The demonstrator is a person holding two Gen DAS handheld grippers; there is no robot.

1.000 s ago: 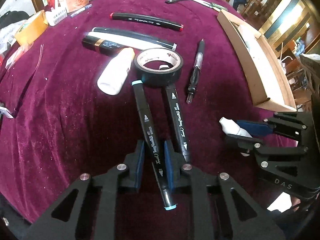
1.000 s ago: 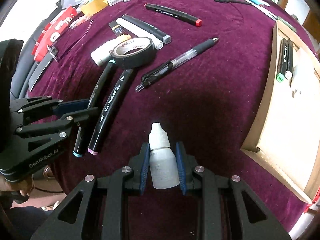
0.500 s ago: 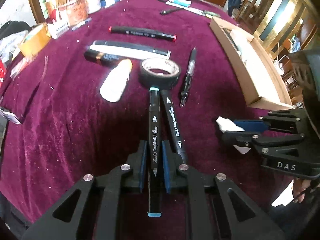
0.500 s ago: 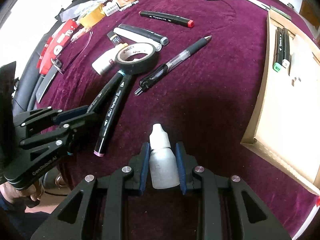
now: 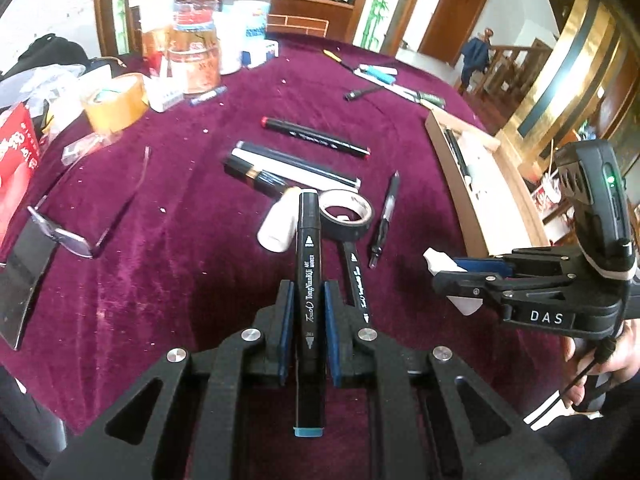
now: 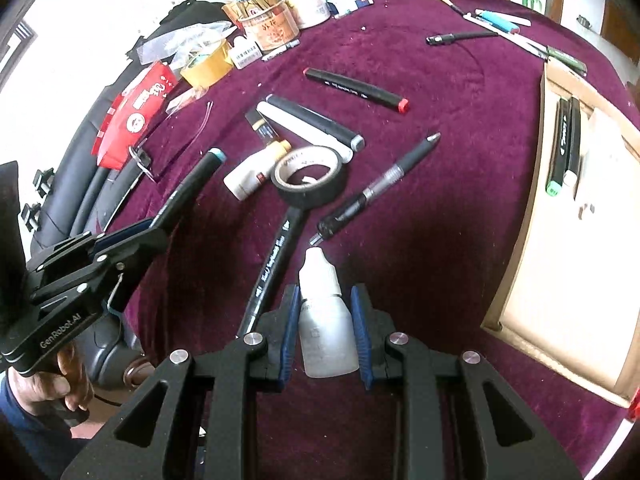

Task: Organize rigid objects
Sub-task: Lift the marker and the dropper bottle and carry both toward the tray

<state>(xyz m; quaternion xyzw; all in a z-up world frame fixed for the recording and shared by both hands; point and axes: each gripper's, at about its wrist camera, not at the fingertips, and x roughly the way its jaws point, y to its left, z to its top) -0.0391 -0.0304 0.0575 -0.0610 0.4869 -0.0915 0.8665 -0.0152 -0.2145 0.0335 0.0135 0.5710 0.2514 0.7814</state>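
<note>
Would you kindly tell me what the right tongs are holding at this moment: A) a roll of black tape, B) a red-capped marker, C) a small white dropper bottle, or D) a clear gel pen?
C: in the right wrist view the right tongs are clamped on the small white dropper bottle, while the black tape roll lies on the purple cloth.

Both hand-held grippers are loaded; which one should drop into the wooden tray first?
Right, probably. The right hand-held gripper, shut on the white dropper bottle, sits beside the wooden tray; the left, holding the marker, is farther away.
</note>
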